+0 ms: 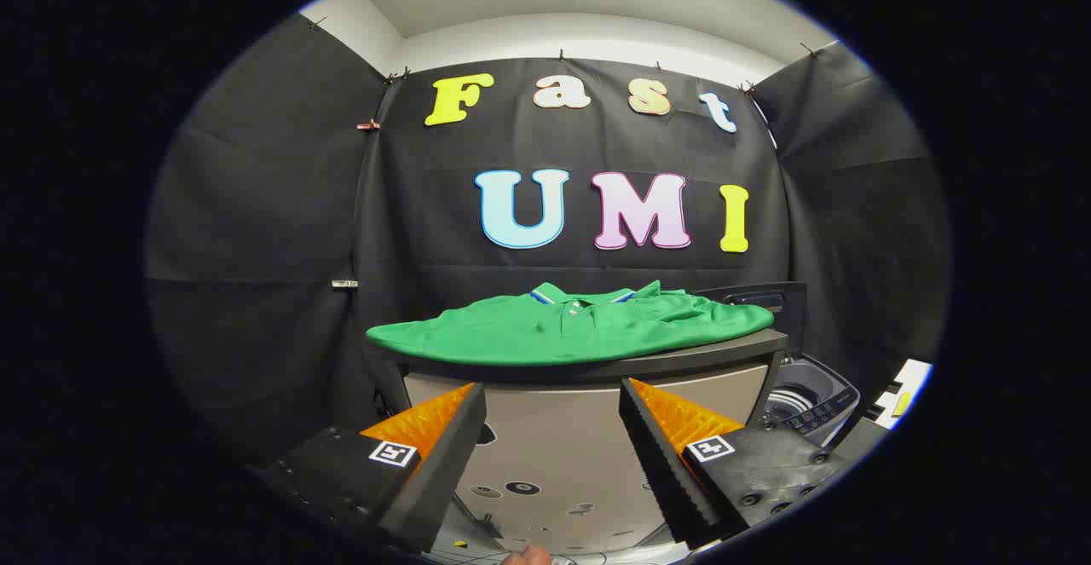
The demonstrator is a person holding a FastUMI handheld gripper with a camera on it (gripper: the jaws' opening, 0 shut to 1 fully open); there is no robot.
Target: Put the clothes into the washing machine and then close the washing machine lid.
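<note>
Start of task, nothing loaded yet.
Gripper (pixel 552 446) open, fingers spread, empty. Green polo shirt (pixel 571 331) lies flat on the table top (pixel 724 354), beyond the fingers and above them. Washing machine (pixel 810 403) beside the table, lid (pixel 759 301) up. Left: pick up the shirt, load it, shut the lid.

- The gripper view rides on the gripper (pixel 552 429) and looks forward along its jaws, which stand apart with nothing between them.
- It sits low, below the top of the counter (pixel 597 367), facing its front panel from near.
- It faces the booth's back wall, with the green shirt (pixel 562 331) beyond the jaws and the washing machine (pixel 810 403) off to the right.
</note>
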